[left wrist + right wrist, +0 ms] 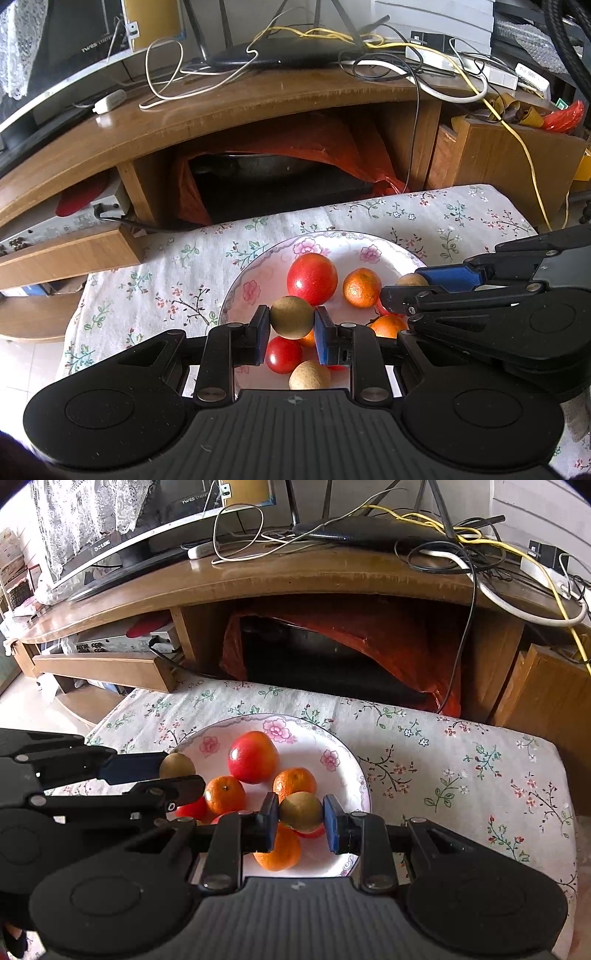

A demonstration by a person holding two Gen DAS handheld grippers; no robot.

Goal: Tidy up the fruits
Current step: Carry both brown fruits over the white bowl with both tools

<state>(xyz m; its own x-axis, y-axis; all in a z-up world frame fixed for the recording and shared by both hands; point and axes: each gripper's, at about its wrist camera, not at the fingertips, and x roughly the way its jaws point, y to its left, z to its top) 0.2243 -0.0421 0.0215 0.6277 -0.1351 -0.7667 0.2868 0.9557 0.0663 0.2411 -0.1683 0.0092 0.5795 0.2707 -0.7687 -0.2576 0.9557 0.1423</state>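
Note:
A white floral plate (pixel 258 266) (pixel 343 753) sits on a flowered cloth and holds a red apple (pixel 312 278) (pixel 253 757), several oranges (pixel 361 288) (pixel 224 794), small red tomatoes (pixel 283 355) and a loose kiwi (pixel 308 376). My left gripper (pixel 291 332) (pixel 173 775) is shut on a brown kiwi (pixel 291 316) (pixel 177 765) above the plate's left part. My right gripper (pixel 300 823) (pixel 406 288) is shut on another kiwi (pixel 300 811) (pixel 412 279) above the plate's right part.
The cloth-covered table (pixel 166 295) (pixel 461 775) stands before a wooden TV cabinet (pixel 258 103) (pixel 314 579) strewn with cables (pixel 424 74). A red bag over a dark pot (pixel 277 173) fills the cabinet opening. A TV (pixel 129 535) stands at the left.

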